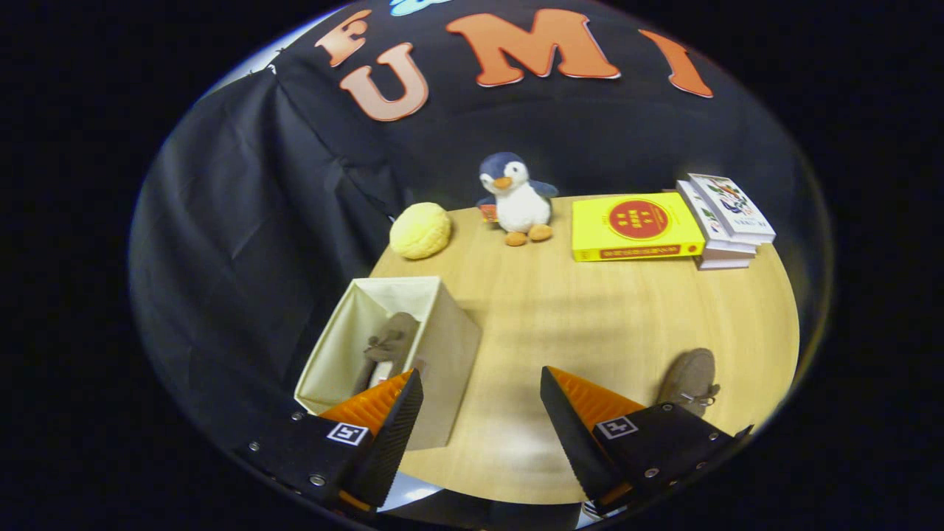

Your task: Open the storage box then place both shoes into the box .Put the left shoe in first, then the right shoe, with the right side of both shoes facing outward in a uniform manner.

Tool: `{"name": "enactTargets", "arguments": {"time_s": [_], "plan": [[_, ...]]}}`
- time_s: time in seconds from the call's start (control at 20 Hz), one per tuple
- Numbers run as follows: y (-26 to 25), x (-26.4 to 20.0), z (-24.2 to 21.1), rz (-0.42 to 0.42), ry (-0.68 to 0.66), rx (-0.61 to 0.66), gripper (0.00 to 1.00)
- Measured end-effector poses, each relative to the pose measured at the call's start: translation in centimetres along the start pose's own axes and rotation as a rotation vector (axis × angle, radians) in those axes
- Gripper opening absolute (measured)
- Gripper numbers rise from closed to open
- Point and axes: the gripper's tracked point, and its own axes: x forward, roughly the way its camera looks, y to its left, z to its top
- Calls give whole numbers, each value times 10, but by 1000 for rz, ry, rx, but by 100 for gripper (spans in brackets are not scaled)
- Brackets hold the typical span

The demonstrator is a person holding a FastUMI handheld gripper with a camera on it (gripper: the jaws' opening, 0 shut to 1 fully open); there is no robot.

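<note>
From the gripper view we see the open cream fabric storage box (413, 335) standing at the round wooden table's (590, 324) near left edge, with one brown suede shoe (387, 346) inside it, its long axis running away from us along the right wall. Our gripper (479, 413) has its orange-and-black fingers (391, 420) spread wide, gripping nothing; the left finger overlaps the box's near corner. A second brown suede shoe (689, 380) lies on the table just beyond the right finger, long axis pointing away and slightly right.
</note>
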Motion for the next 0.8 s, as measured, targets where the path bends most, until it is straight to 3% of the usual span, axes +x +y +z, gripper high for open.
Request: {"name": "enactTargets", "arguments": {"time_s": [0.5,0.8], "plan": [[-156,-18,-73,-190,81,99,96],[-203,-9,-120,-257,171,101,92]]}}
